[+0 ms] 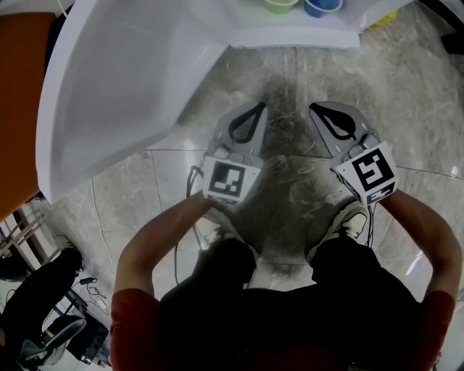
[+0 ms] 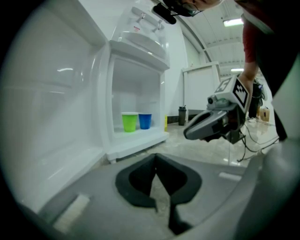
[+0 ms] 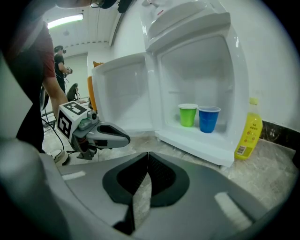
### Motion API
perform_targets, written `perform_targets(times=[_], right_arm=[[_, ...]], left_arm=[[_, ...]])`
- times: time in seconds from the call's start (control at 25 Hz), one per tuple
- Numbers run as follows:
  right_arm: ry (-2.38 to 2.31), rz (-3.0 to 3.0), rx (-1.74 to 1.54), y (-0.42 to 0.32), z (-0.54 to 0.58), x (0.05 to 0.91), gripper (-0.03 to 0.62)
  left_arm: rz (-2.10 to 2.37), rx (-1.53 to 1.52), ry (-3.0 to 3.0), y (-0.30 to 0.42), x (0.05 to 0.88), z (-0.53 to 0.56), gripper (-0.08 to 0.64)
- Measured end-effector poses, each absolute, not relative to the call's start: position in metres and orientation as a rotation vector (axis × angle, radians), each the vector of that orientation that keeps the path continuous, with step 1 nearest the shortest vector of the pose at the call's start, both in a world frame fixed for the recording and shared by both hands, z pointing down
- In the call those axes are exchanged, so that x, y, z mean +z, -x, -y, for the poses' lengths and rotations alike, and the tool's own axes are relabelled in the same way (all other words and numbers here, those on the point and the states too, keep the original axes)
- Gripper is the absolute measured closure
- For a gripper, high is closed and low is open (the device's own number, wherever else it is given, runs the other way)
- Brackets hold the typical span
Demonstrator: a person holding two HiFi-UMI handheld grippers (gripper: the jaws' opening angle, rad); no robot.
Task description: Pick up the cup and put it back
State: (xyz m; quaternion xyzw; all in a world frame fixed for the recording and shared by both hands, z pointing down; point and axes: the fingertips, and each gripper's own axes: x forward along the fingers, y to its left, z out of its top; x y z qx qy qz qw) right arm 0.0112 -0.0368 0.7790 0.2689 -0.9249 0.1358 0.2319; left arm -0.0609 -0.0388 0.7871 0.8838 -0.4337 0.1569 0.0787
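A green cup [image 3: 187,115] and a blue cup [image 3: 208,118] stand side by side inside a small white fridge [image 3: 234,140] on the floor, its door [image 3: 123,93] swung open to the left. Both cups also show in the left gripper view, green cup [image 2: 129,122] and blue cup [image 2: 145,120], and at the top edge of the head view, green cup [image 1: 280,4] and blue cup [image 1: 322,6]. My left gripper [image 1: 257,107] and right gripper [image 1: 315,109] hang side by side above the floor, well short of the fridge. Each is shut with nothing between its jaws.
A yellow bottle [image 3: 247,136] stands on the floor just right of the fridge. The open door [image 1: 109,87] fills the left of the head view. A dark bottle [image 2: 182,115] stands farther back. Cables [image 2: 251,145] lie on the marble floor. A person stands in the background [image 3: 60,63].
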Motion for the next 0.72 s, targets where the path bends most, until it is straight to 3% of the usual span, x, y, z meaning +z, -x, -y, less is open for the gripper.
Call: perform_targets(times=[0.4, 0.72], right_arm=[[-0.826, 2.517, 0.343, -0.023, 0.04, 0.756, 0.591], [-1.095, 2.491, 0.327, -0.043, 0.031, 0.628, 0.591]], left_arm=[[1.199, 0.627, -2.648, 0.067, 0.767, 0.017, 0.561], [1.171, 0.784, -2.598, 0.063, 0.646, -0.005, 0.561]])
